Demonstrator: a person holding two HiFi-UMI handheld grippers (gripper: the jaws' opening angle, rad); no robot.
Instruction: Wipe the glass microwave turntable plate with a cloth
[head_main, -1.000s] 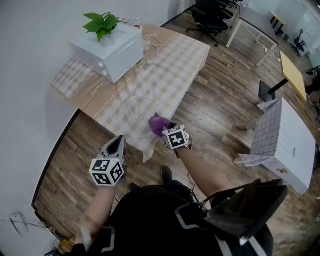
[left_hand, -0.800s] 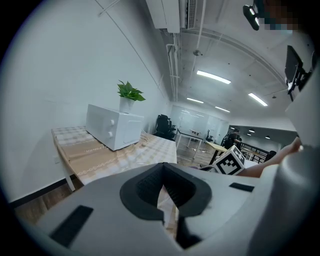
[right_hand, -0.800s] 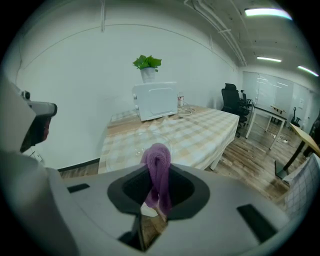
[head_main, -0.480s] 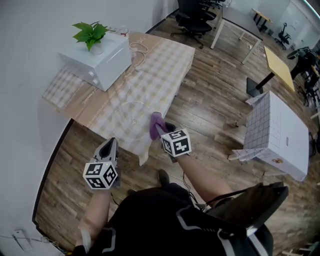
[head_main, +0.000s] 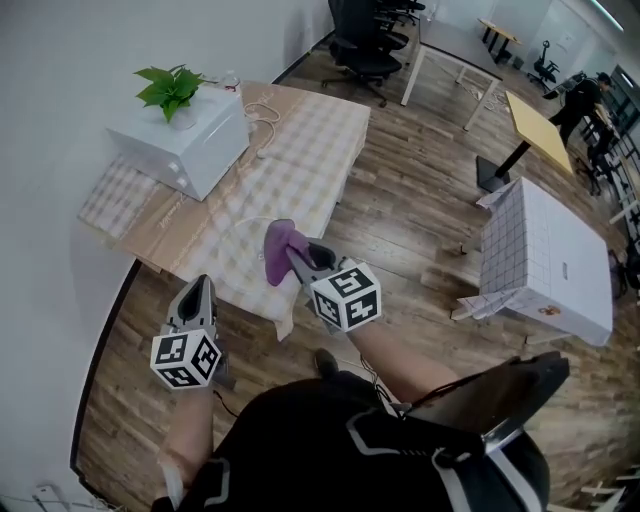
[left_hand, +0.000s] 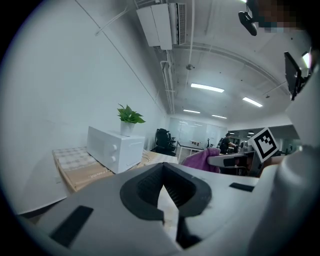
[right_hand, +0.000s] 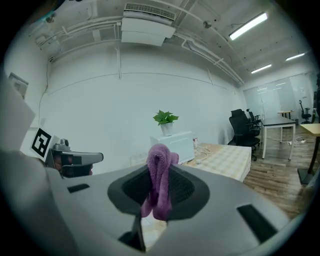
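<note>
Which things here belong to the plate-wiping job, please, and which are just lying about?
Job: purple cloth, held in the right gripper; glass plate on the checked tablecloth.
Lying about: microwave, potted plant, office chairs.

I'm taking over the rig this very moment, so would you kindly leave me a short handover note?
Left tool: shut, empty, held low before the checked tablecloth.
Right tool: shut on the purple cloth, held up in the air.
Glass turntable plate: flat on that tablecloth, near its front edge.
Done: cloth in grasp. Whether the plate is wiped cannot be told.
Left: lower the cloth onto the plate and wipe.
</note>
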